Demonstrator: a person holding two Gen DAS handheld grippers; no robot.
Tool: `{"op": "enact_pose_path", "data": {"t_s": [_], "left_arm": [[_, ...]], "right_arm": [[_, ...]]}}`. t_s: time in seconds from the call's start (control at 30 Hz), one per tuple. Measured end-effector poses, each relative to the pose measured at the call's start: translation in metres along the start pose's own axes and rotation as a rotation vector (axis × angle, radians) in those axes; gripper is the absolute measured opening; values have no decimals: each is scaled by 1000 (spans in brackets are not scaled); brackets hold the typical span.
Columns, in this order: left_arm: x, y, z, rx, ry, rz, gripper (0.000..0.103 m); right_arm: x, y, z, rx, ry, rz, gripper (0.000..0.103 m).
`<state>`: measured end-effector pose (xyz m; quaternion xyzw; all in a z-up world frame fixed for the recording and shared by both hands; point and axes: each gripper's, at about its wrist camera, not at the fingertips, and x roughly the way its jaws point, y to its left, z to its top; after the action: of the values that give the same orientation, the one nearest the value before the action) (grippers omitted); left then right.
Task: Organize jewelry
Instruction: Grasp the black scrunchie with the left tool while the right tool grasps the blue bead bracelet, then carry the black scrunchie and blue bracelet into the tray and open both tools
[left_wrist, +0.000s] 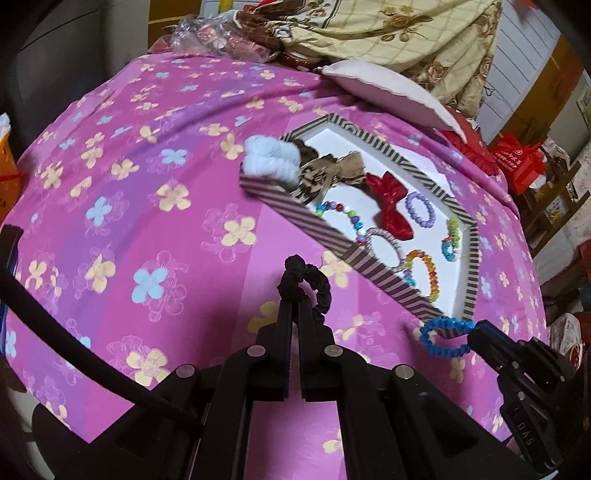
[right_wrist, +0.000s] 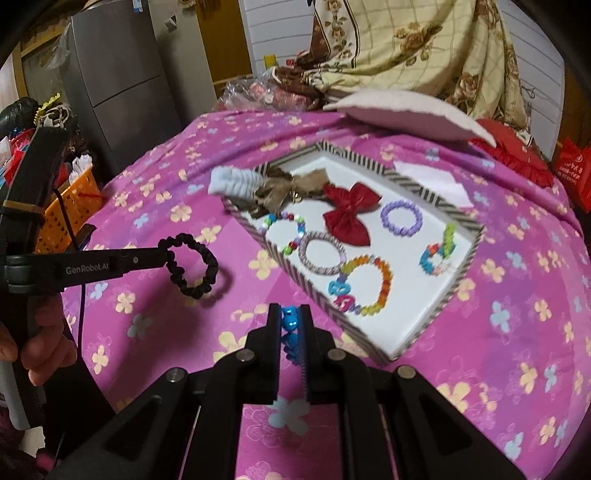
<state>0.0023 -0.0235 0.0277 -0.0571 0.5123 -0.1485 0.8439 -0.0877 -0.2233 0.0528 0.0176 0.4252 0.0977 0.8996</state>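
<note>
Across a bed spread with a pink sheet (right_wrist: 517, 350) printed in yellow and blue flowers, clutter rings the room: an orange plastic basket (right_wrist: 62, 218) and a grey metal cabinet (right_wrist: 118, 74) at the left, a cream floral blanket (right_wrist: 424, 48) heaped at the back, a pale cushion (right_wrist: 402, 114) before it, red bags at the right.

At the left, the left gripper (left_wrist: 294, 302) has its jaws pressed nearly together on a black scrunchie (left_wrist: 308, 280), a ruffled fabric ring held above the sheet.

Right of it lies a shallow tray (right_wrist: 436, 317) with striped walls and a white floor. It holds a fluffy white scrunchie (right_wrist: 236, 182) draped over its rim, a brown bow (right_wrist: 284, 190), a glossy red bow (right_wrist: 349, 212), a purple coil tie (right_wrist: 400, 216), a striped ring (right_wrist: 321, 256) and several multicoloured bead bracelets (right_wrist: 369, 284).

Nearest the tray's near corner, the right gripper (right_wrist: 290, 314) has its jaws clamped narrowly on a bright blue plastic spiral hair tie (left_wrist: 445, 338), clear of the tray.
</note>
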Motion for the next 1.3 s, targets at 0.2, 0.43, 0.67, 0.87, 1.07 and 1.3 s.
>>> {"op": "enact_pose_path", "data": {"t_s": [0.2, 0.43, 0.67, 0.87, 1.07, 1.3], "left_arm": [[-12, -20, 9, 40, -27, -7, 16], [-13, -54, 21, 94, -38, -14, 16], [6, -85, 32, 123, -7, -31, 16], [30, -110, 39, 140, 16, -54, 16], [62, -115, 44, 137, 60, -32, 16], [92, -102, 48, 124, 92, 23, 16]], "right_arm": [[-22, -15, 13, -6, -31, -35, 8], [-30, -42, 35, 7, -44, -85, 8], [-5, -66, 52, 32, -10, -102, 8], [27, -82, 59, 67, 21, -92, 8], [64, -98, 67, 104, 62, -65, 8], [101, -128, 74, 134, 100, -100, 8]]}}
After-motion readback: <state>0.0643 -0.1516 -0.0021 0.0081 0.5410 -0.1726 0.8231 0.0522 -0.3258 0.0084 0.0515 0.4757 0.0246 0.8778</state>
